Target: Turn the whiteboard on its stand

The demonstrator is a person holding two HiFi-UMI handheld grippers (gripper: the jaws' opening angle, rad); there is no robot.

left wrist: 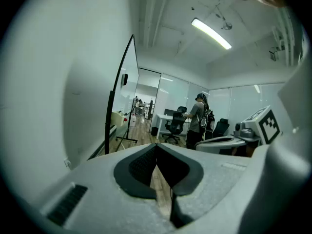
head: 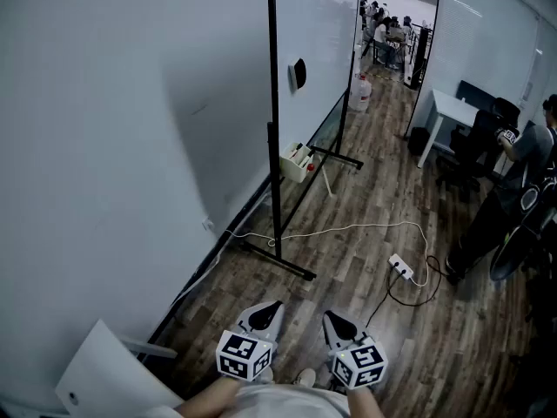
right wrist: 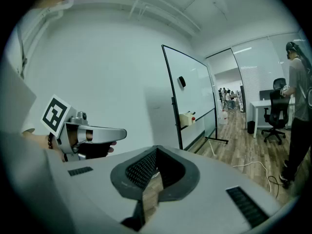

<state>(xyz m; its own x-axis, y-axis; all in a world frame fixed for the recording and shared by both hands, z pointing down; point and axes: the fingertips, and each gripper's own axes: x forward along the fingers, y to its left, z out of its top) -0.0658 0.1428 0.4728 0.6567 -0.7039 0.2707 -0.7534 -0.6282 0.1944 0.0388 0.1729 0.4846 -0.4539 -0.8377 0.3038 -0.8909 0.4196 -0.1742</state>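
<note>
The whiteboard [head: 318, 33] stands on its black-framed stand [head: 277, 252] near the left wall, seen almost edge-on, a few steps ahead of me. A black round thing [head: 298, 74] sticks to its face, and a small tray with markers [head: 296, 161] hangs low on it. My left gripper [head: 268, 310] and right gripper [head: 338, 319] are side by side close to my body, both shut and holding nothing. The whiteboard [left wrist: 126, 94] lies left of centre in the left gripper view, beyond the left gripper [left wrist: 157, 150]. In the right gripper view the whiteboard [right wrist: 192, 91] stands beyond the right gripper [right wrist: 155, 152].
A white power strip [head: 401, 267] and its cables lie on the wood floor to the right. A person [head: 513, 181] stands at the right by a white desk [head: 457, 110] and a chair [head: 474, 142]. A water jug [head: 360, 92] stands behind the board. A white panel [head: 104, 374] is at bottom left.
</note>
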